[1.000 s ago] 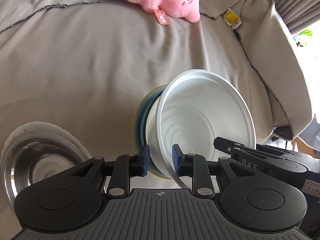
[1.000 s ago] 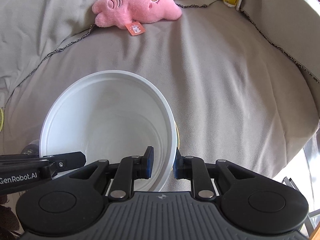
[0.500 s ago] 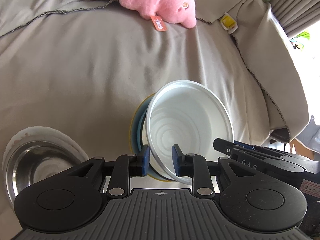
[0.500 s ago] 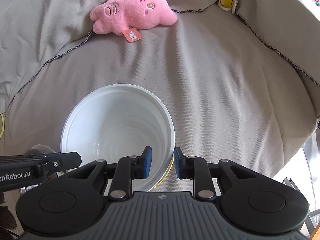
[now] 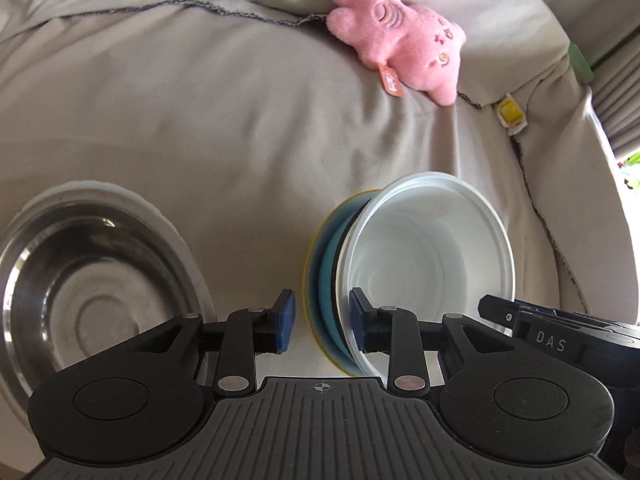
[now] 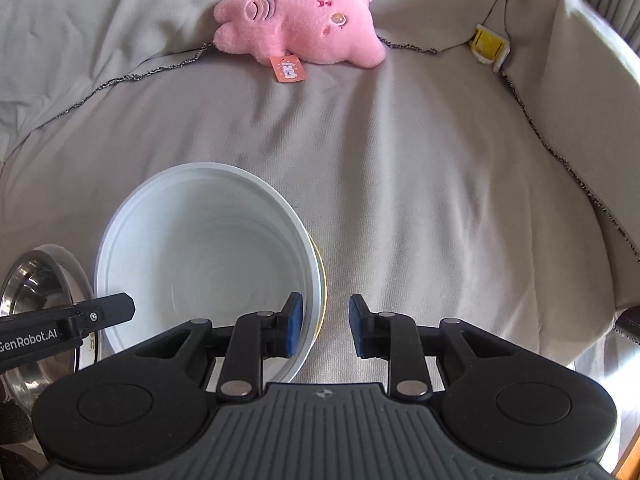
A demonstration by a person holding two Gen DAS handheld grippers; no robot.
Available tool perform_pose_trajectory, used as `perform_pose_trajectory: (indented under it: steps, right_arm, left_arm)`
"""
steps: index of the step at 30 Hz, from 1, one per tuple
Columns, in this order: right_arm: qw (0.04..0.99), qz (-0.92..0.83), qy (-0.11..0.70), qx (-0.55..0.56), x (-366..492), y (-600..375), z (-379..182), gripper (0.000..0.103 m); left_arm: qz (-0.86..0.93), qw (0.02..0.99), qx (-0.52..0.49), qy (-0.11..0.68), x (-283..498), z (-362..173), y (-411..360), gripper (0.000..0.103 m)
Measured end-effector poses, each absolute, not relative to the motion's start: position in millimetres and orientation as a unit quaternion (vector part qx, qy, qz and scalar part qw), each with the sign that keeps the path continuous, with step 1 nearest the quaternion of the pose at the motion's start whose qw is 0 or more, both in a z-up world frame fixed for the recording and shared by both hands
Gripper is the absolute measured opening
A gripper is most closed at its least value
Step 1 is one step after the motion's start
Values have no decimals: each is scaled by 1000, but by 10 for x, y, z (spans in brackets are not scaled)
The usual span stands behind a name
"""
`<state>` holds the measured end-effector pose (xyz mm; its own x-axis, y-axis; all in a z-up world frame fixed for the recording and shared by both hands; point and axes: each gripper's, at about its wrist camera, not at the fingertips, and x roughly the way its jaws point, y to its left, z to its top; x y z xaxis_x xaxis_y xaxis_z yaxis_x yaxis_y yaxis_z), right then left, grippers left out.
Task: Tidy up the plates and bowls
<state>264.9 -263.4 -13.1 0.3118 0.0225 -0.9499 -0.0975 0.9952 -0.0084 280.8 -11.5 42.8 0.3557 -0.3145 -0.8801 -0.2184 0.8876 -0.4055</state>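
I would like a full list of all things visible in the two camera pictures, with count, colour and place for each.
white bowl: one, white, top of the stack, on the cloth
blue dish: one, blue, under the white bowl
yellow plate: one, yellow, bottom of the stack
steel bowl: one, silver, left of the stack
white plate: one, white, under the steel bowl
plush toy: one, pink, far side
yellow clip: one, yellow, far right
cloth: one, grey, under everything
left gripper: one, black, open
right gripper: one, black, open

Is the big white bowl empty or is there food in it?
Empty. The white bowl shows only its bare ringed bottom in both wrist views, no food.
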Motion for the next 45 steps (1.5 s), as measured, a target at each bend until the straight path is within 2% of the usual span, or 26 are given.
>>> perform_pose_trajectory:
  steps: [13, 19, 21, 24, 35, 41, 43, 45]
  right_arm:
    - [776, 143, 614, -17, 3118, -2796, -582, 27]
    - [778, 154, 609, -10, 3156, -2818, -593, 28]
    - [777, 155, 610, -10, 3168, -2835, -605, 32]
    - [778, 155, 609, -10, 3185, -2871, -636, 43]
    - [759, 155, 622, 113, 3230, -3156, -738, 44]
    - [752, 173, 626, 110, 3146, -3075, -766, 44]
    - [754, 172, 622, 122, 3144, -3081, -759, 44]
    - [753, 168, 620, 143, 3147, -3107, -772, 44]
  left_arm:
    - [-9, 766, -251, 591, 2998, -51, -320, 34]
    - [-26, 763, -256, 593, 3077, -111, -353, 46]
    - [-36, 759, -257, 597, 3111, -137, -377, 52]
    - [-48, 753, -256, 605, 3163, -177, -399, 56]
    - [-56, 735, -265, 622, 3233, -209, -357, 56]
    - [-54, 721, -247, 645, 3297, -189, -400, 56]
    - [-51, 719, -224, 656, 3334, -143, -444, 55]
    - [-42, 721, -193, 664, 3371, -70, -483, 49]
